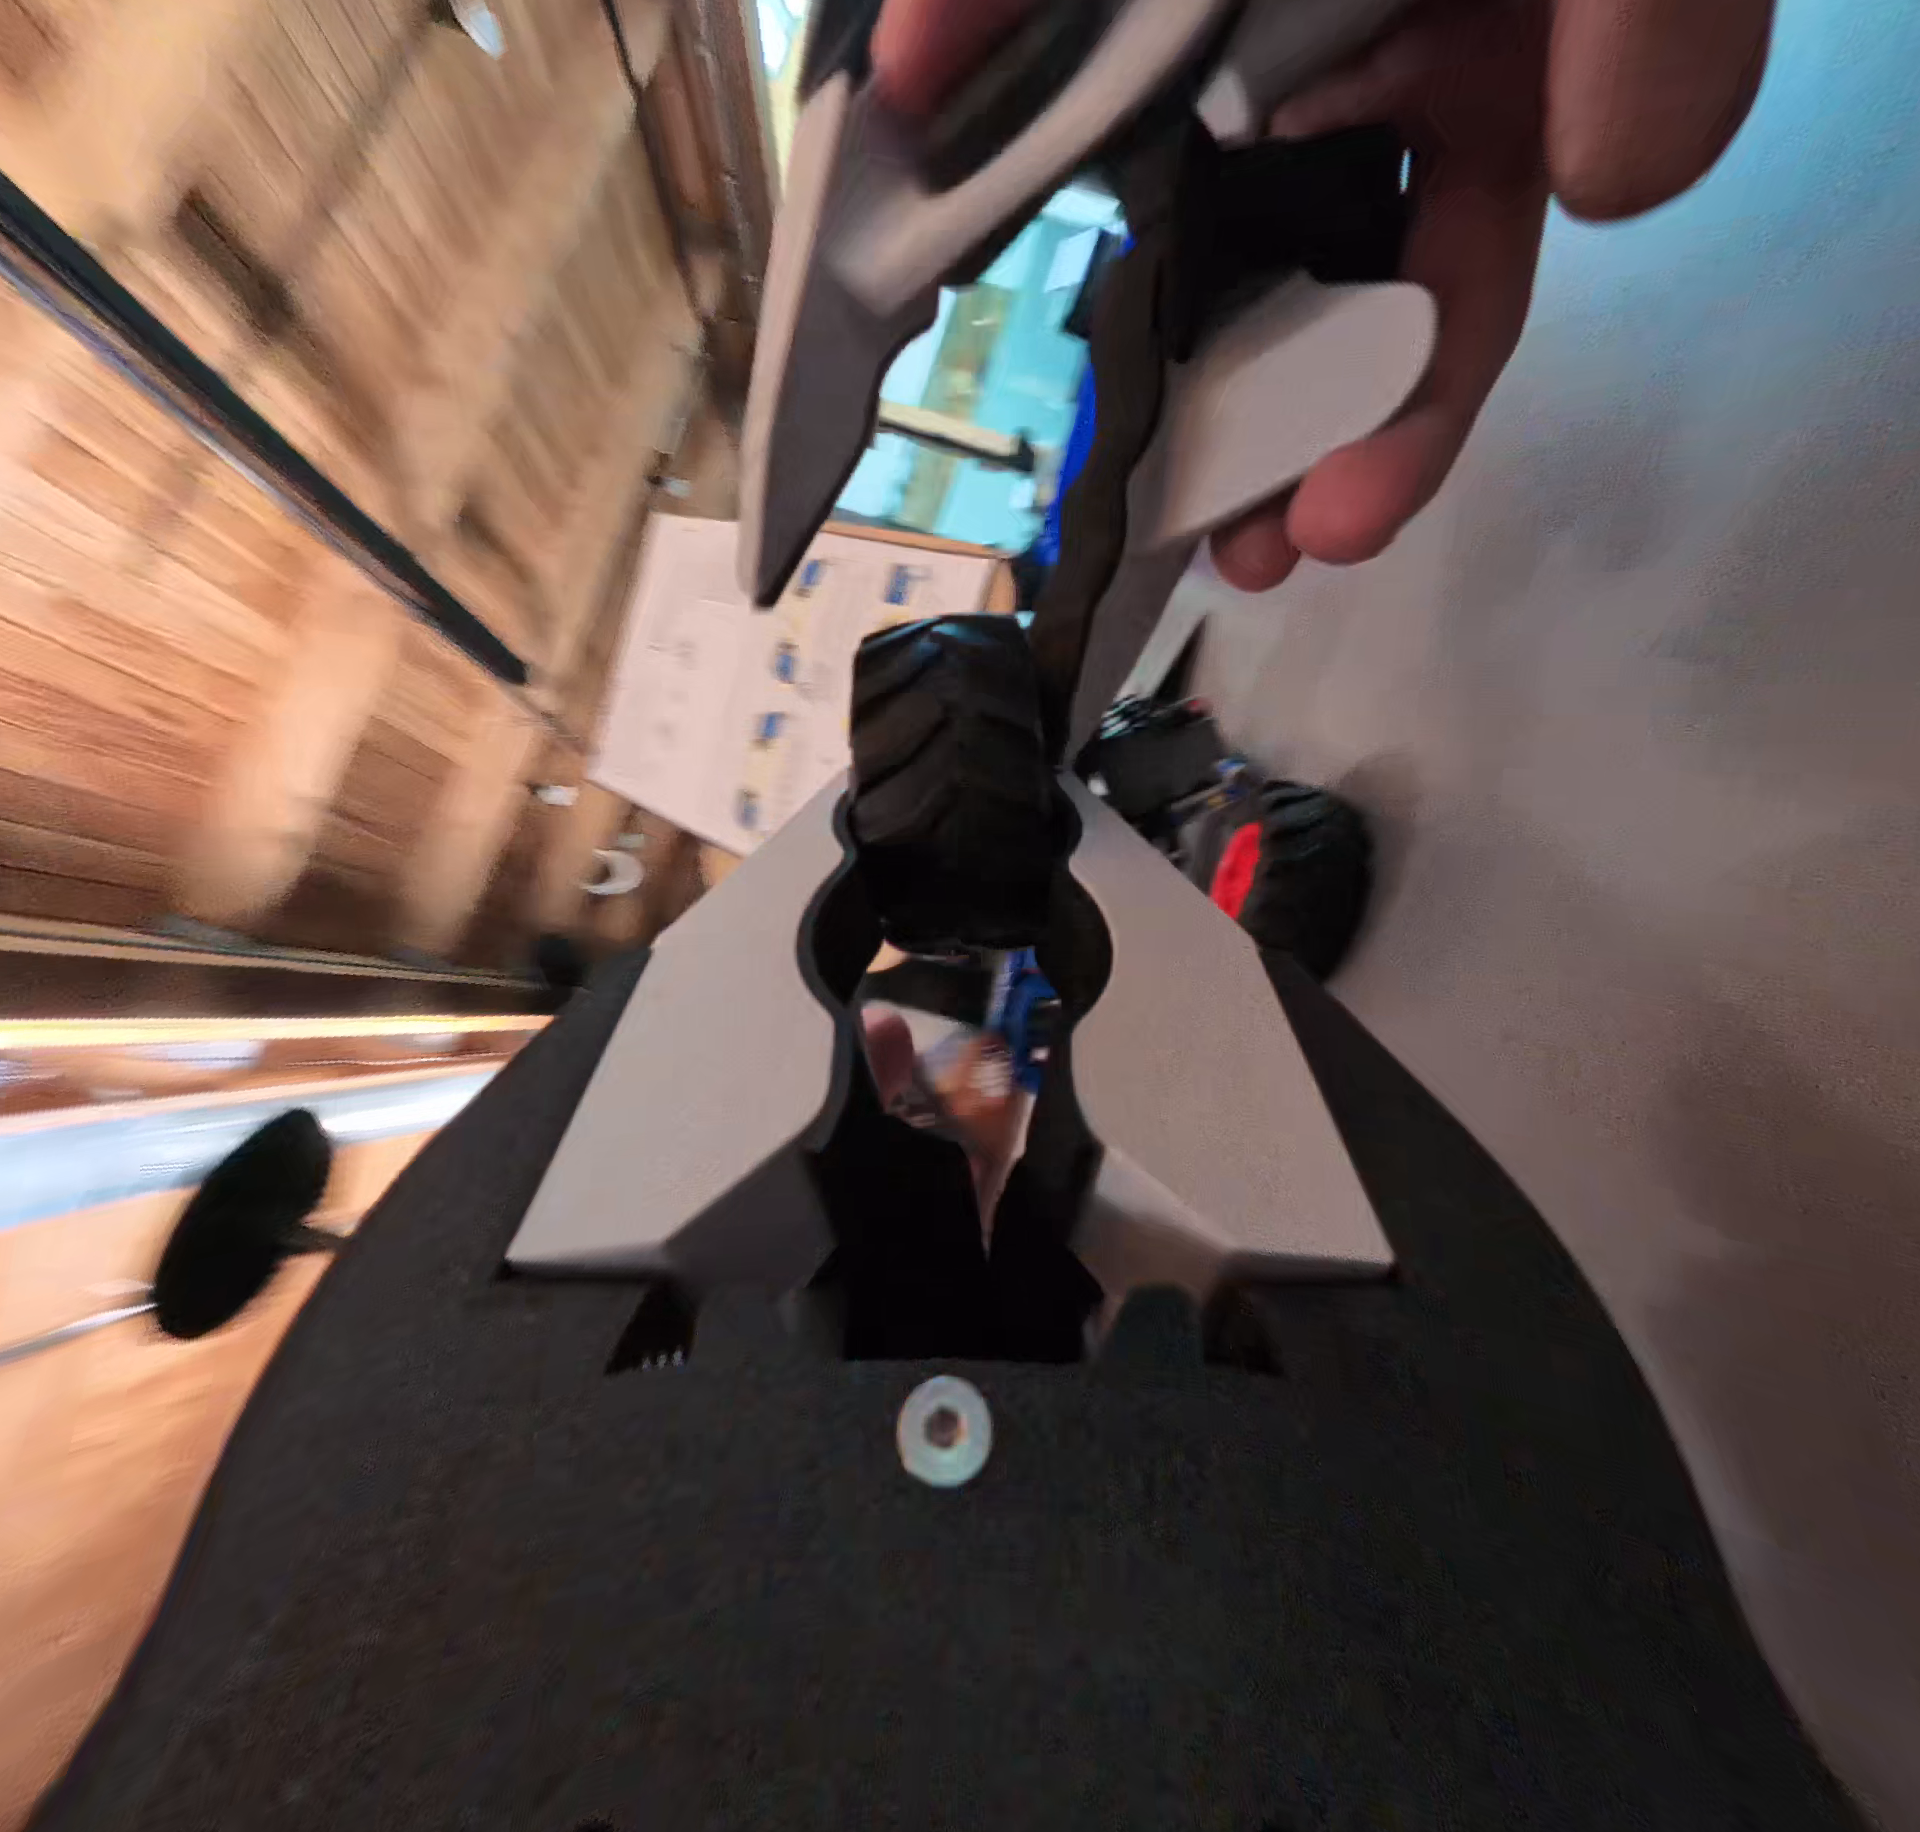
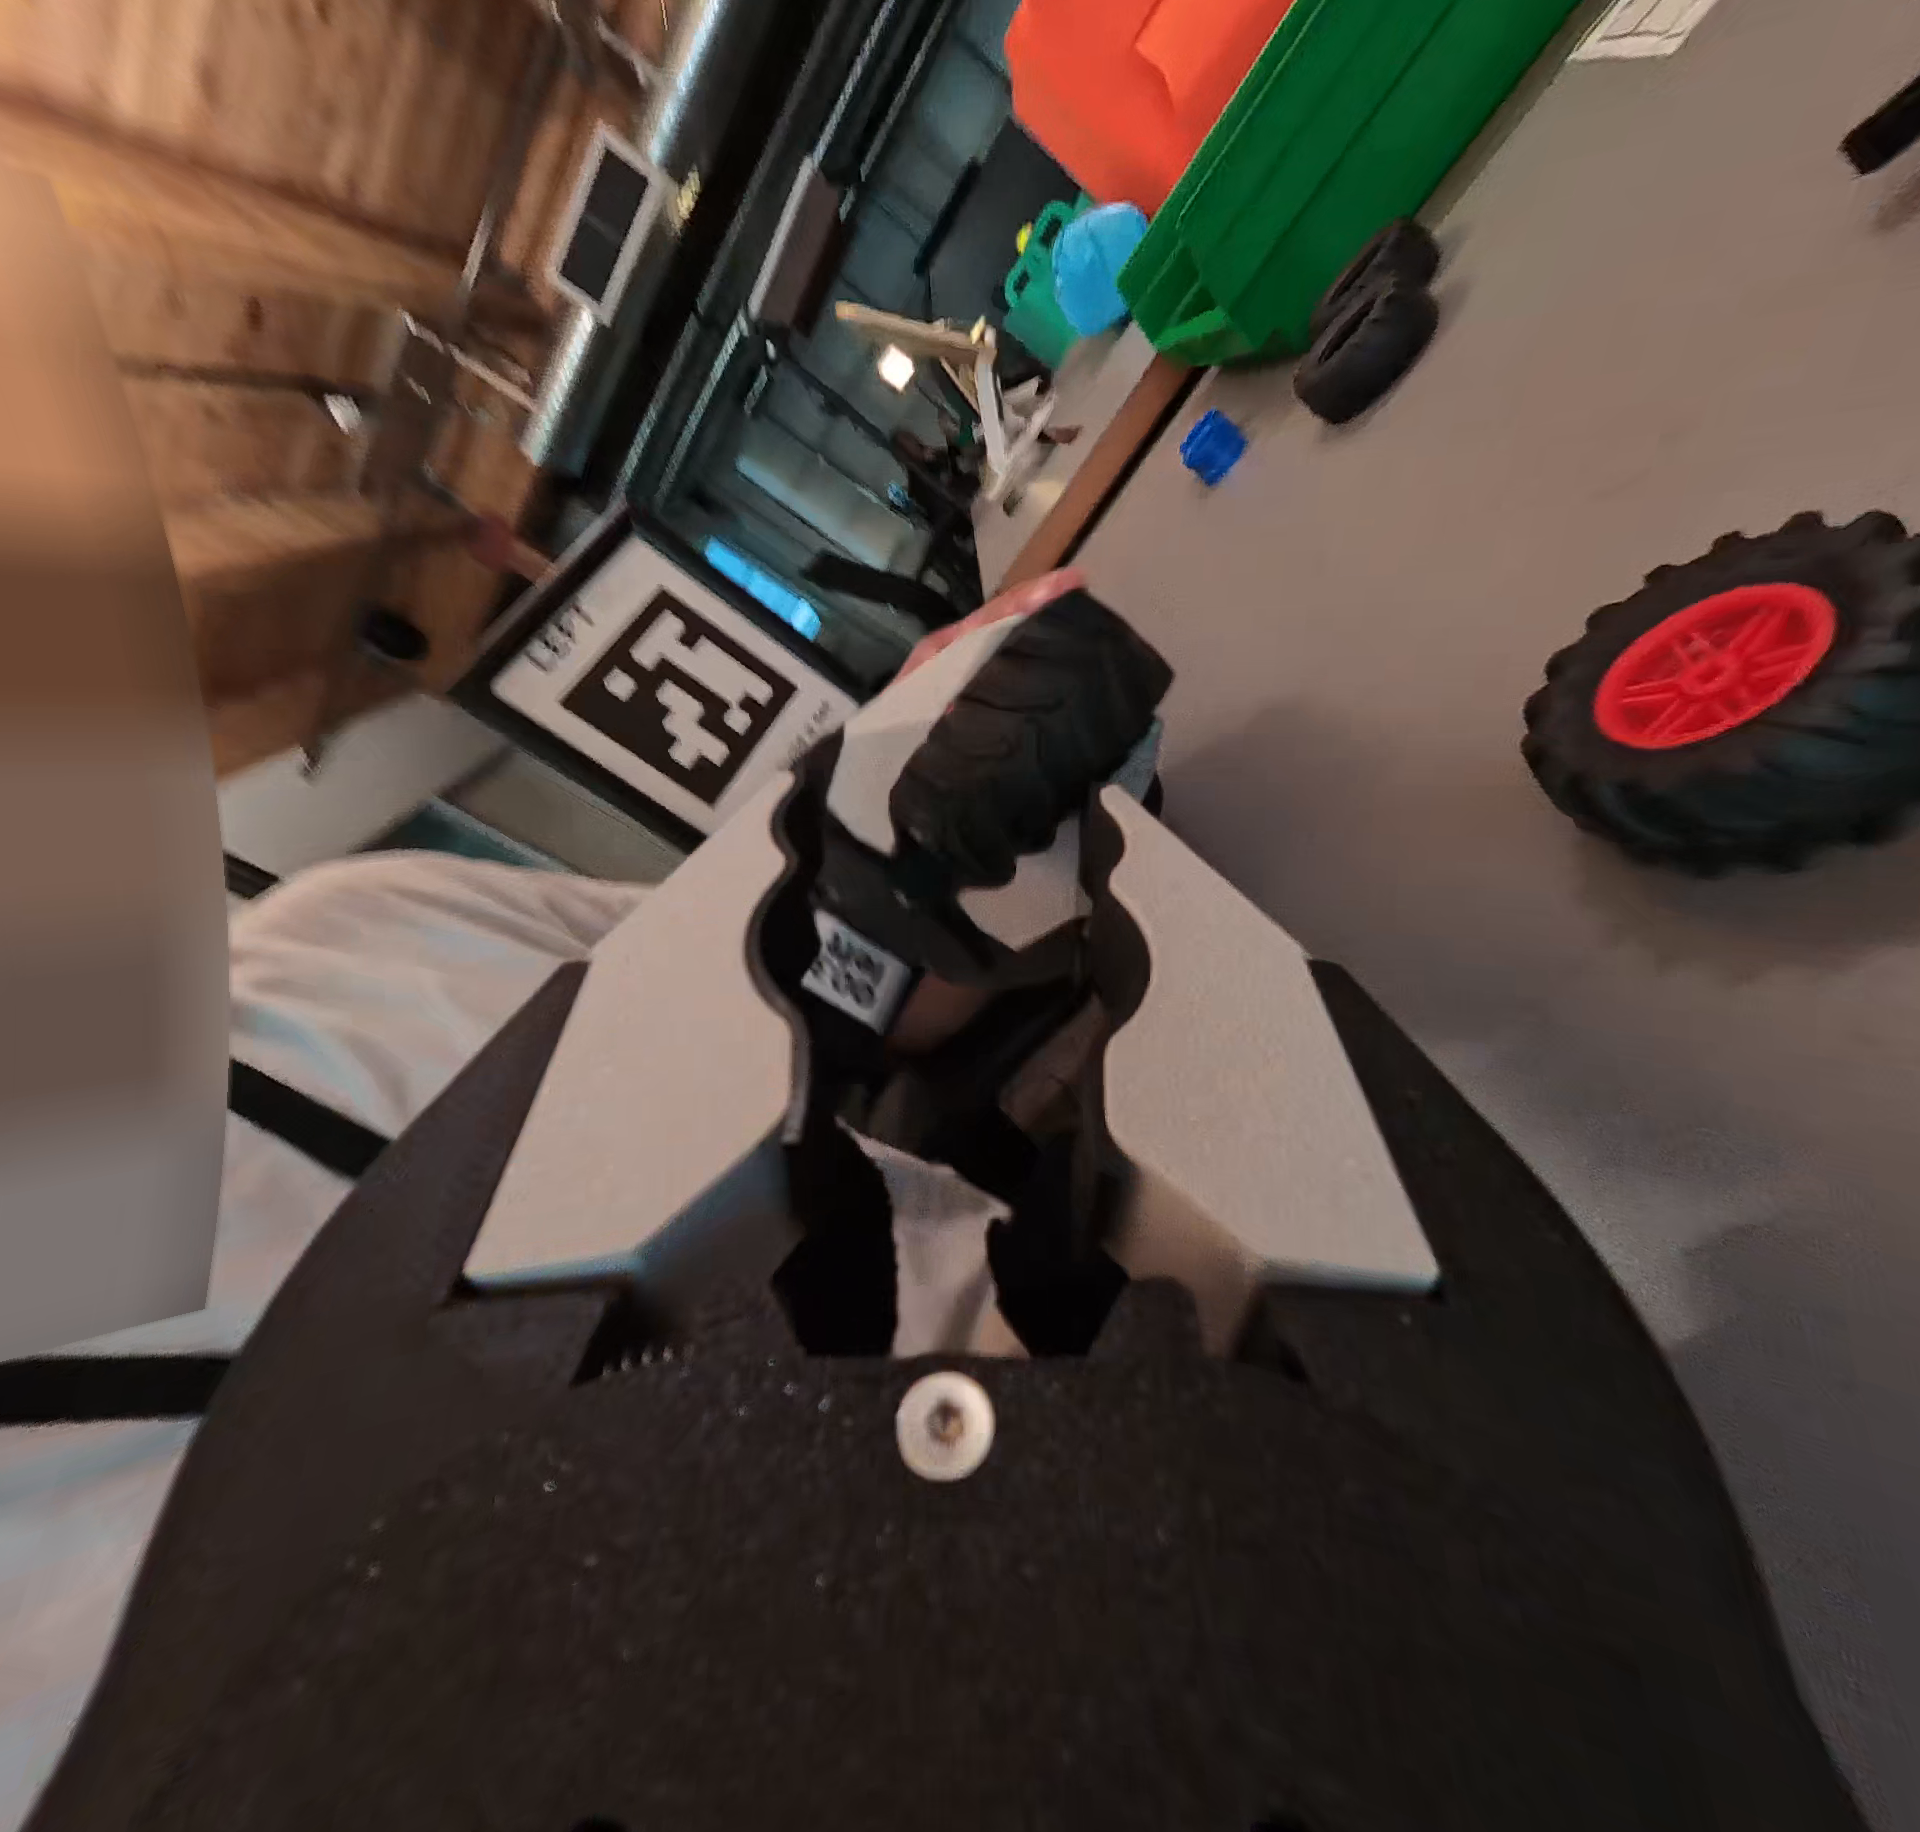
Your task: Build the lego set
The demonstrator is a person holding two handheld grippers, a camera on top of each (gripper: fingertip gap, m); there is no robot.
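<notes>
Lego tire (image 1: 951,785) pinched in left gripper (image 1: 956,826), lifted off the bench (image 2: 1455,951).
Right gripper (image 2: 940,826) sits half-open around the same tire, not clamped, likely a handoff or rim fit. Red-hub wheel (image 2: 1714,681) lies flat nearby; green trailer (image 2: 1351,120) with mounted wheels stands farther back, instruction sheet (image 1: 727,681) beyond.

Left gripper (image 1: 951,826) is clamped around a black tyre (image 1: 945,774); right gripper (image 2: 940,826) stands parted, its fingers flanking the left gripper's tip.
</notes>
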